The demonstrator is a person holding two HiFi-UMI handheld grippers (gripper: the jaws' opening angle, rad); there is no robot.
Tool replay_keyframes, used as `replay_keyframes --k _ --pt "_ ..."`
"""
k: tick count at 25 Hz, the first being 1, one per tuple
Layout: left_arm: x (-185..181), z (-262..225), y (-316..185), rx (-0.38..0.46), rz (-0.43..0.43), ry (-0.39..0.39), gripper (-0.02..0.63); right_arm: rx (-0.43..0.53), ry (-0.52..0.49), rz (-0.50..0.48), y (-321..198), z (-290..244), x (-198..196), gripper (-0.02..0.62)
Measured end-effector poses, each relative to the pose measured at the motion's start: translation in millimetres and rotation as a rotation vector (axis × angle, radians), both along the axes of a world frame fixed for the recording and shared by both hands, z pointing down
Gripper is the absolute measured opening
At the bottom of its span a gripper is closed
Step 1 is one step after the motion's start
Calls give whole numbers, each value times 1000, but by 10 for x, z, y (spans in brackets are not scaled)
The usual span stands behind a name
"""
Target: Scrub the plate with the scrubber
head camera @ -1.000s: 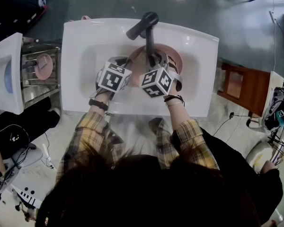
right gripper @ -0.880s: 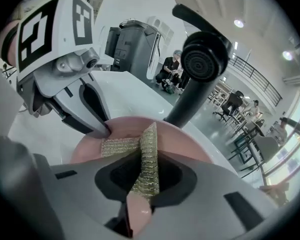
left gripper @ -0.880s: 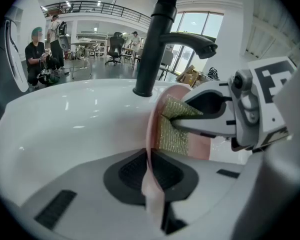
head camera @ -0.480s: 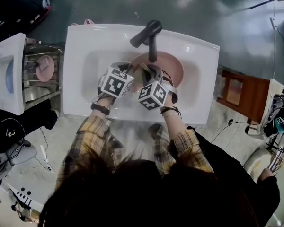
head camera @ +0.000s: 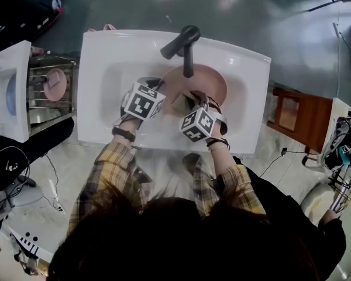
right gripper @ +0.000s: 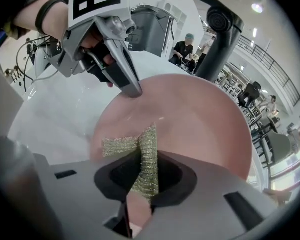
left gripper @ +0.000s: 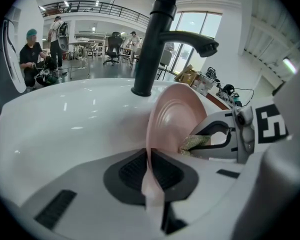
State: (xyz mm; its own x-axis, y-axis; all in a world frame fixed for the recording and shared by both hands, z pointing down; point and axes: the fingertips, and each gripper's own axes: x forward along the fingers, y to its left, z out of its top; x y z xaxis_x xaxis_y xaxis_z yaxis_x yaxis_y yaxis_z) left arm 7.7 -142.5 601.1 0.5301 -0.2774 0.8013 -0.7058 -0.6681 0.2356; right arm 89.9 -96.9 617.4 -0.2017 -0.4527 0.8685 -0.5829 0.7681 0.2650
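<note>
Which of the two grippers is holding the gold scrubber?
The right gripper: it is shut on the gold mesh scrubber, which lies against the pink plate. The left gripper instead clamps the plate's rim.

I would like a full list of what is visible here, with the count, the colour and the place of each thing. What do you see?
sink: one, white, in front of the person
faucet: one, black, at the far rim of the sink
plate: one, pink, tilted up in the basin under the faucet
scrubber: one, gold-green mesh, against the plate's face
dish rack: one, metal, left of the sink
dish: one, pink, in the dish rack
chair: one, brown wood, right of the sink
sleeves: two, yellow plaid, below the sink
left gripper: one, grey, clamped on the plate's rim
right gripper: one, grey, clamped on the scrubber
</note>
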Motion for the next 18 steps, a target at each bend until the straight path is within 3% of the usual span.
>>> replay_keyframes --k 8,18 --pt "35 18 35 -5 11 8 28 3 32 77 -12 -31 503 84" --pt "50 5 60 -7 24 7 29 113 85 146 -382 -340 965 86"
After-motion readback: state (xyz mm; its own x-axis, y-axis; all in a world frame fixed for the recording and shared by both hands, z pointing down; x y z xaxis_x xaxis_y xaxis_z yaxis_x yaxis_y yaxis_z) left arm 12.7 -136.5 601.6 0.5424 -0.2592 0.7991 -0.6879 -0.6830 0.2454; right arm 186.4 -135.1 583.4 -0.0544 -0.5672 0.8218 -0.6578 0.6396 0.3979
